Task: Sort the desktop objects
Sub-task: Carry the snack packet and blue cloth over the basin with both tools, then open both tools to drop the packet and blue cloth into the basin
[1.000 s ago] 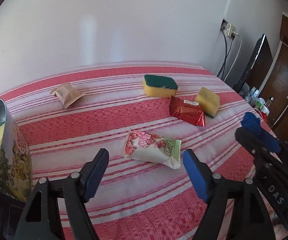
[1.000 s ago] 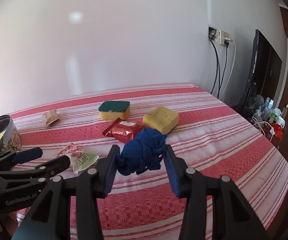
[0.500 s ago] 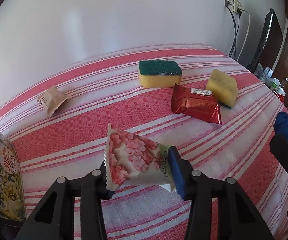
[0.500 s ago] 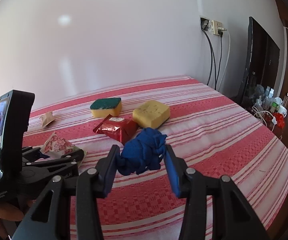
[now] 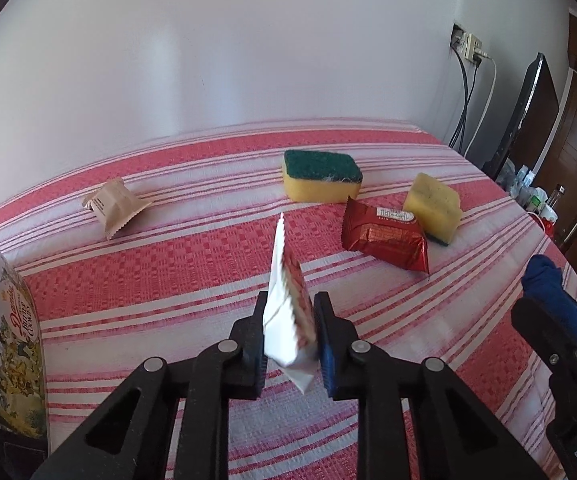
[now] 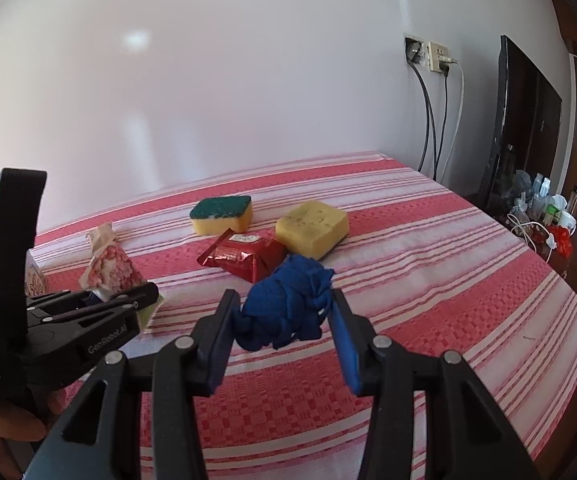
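left wrist view
left gripper [image 5: 288,332]: jaws closed tight on the pink-flowered snack packet [image 5: 288,300]; pads press both flat sides.
packet pose: held edge-on, lifted off the cloth, one serrated end pointing up and away, other end hanging below the pads.
striped cloth [image 5: 192,264]: red/white, covers the whole work surface.
brown packet [image 5: 114,206]: far left, lying flat, well apart from the rest.
green-top sponge [image 5: 320,176]: far centre, green scrub side up.
red foil packet [image 5: 384,240]: right of centre, near side of green-top sponge, touching the yellow sponge [image 5: 432,210].
yellow sponge pose: tilted, green scrub layer underneath.
biscuit tin [image 5: 4,344]: left edge of frame, printed side wall, only partly in view.
right gripper [image 5: 548,312]: at right edge, seen from the side; blue cloth bundle [image 5: 544,280] at its tip.

right wrist view
right gripper [image 6: 284,320]: jaws part-way open, both pads pressed against the blue cloth bundle [image 6: 288,304]; bundle held clear of the cloth.
bundle form: knotted/crumpled, fills the gap btwn the pads.
left gripper [image 6: 124,300]: at left, seen side-on, flowered packet [image 6: 110,270] sticking up from its tip.
hand [image 6: 4,420]: bottom-left corner, under the left gripper body; mostly out of frame.
red foil packet [image 6: 244,256]: just beyond the bundle, touching the yellow sponge [image 6: 312,228].
green-top sponge [image 6: 222,214]: behind the red packet.
brown packet [image 6: 102,236]: mostly hidden behind the flowered packet.
wall socket w/ cables [image 6: 428,56]: on the wall, far right.
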### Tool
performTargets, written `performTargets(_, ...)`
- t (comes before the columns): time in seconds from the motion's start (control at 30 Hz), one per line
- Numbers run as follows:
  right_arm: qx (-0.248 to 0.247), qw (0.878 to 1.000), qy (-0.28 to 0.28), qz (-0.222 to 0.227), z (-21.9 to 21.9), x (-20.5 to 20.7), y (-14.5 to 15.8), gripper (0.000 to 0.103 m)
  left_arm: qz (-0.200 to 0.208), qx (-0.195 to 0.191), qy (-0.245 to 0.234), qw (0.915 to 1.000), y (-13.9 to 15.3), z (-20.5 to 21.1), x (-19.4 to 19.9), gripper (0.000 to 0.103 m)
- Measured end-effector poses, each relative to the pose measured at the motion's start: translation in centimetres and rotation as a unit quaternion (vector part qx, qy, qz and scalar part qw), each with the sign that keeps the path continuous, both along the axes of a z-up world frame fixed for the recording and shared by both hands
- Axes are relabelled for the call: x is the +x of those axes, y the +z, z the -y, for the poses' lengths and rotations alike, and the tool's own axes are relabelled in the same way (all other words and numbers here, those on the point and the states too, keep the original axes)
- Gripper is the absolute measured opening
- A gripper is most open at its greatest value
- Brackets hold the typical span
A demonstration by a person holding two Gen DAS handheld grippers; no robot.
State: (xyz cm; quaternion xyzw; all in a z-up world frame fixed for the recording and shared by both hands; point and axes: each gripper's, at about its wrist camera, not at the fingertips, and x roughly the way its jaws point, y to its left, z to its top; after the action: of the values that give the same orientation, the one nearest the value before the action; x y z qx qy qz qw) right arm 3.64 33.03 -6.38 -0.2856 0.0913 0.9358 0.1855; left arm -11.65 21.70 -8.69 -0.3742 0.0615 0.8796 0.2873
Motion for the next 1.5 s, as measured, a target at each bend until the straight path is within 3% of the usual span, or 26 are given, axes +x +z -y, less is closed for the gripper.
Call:
performTargets(0.17,0.001,1.000,0.006,-0.002,0.5,0.2,0.0,0.046,0.001,0.036,-0.016,0.9992,0.6,2.4,0.5,0.023)
performTargets(0.3,-0.003,1.000,0.010,-0.002,0.6,0.2,-0.1,0.046,-0.007,0.034,-0.012,0.9993,0.8,3.8,0.5,0.023)
performTargets(0.77,-0.018,0.999,0.021,-0.021,1.1,0.8,0.8,0.046,-0.030,0.101,-0.021,0.9942,3.4,7.7,3.7,0.022)
performTargets(1.13,-0.024,0.990,0.129,-0.058,8.4,-0.9,3.9,0.046,-0.082,0.078,0.067,0.9913,6.0,13.3,4.6,0.023)
performTargets(1.5,-0.012,0.961,0.257,-0.098,19.4,-4.7,6.8,0.046,-0.109,0.070,0.193,0.9726,7.1,22.7,2.7,0.023)
